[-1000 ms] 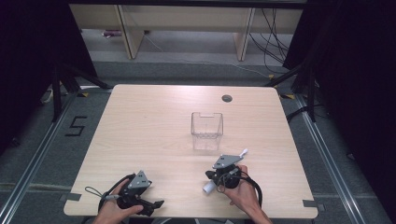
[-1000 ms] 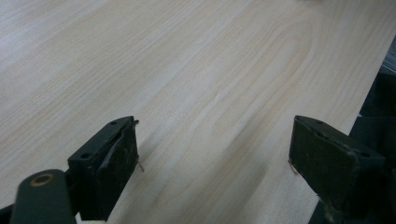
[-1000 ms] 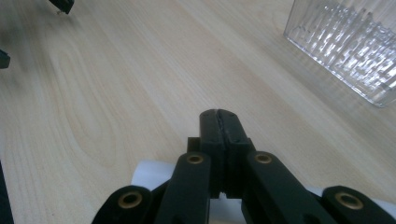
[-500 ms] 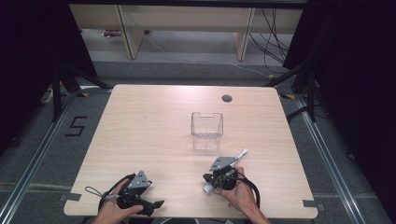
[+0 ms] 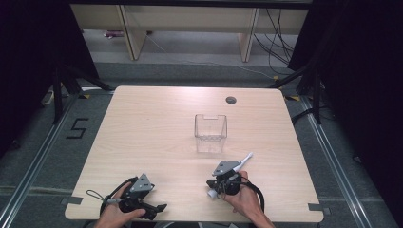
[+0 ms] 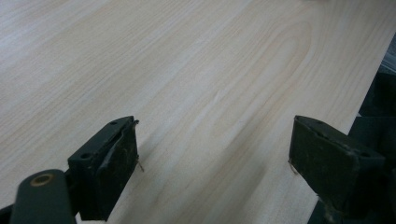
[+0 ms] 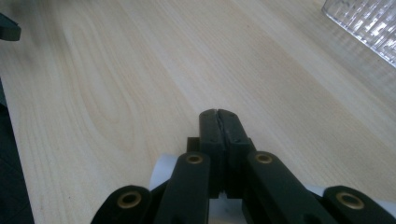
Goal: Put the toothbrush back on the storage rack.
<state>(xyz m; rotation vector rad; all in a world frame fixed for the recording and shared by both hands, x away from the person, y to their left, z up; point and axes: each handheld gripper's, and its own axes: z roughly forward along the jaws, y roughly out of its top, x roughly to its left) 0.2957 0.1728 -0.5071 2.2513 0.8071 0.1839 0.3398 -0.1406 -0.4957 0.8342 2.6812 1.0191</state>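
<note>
A pale wooden table (image 5: 157, 142) stands on a grey floor (image 5: 43, 147) marked with a "5" (image 5: 76, 128), shelving legs (image 5: 128, 33) and loose cables (image 5: 280, 28) behind it. A round cable hole (image 5: 231, 100) sits near the far edge. A clear plastic container (image 5: 210, 133) stands upright around mid-table, broad bare wood on every side. At the near edge, the left gripper (image 6: 215, 154), held in the person's left hand (image 5: 116, 216), rests with jaws spread wide over bare wood, holding nothing. The right gripper (image 7: 219, 122), just short of the container, has its jaws pressed together; a slim white object (image 5: 244, 160) lies under it and juts toward the container, whether clamped cannot be told.
</note>
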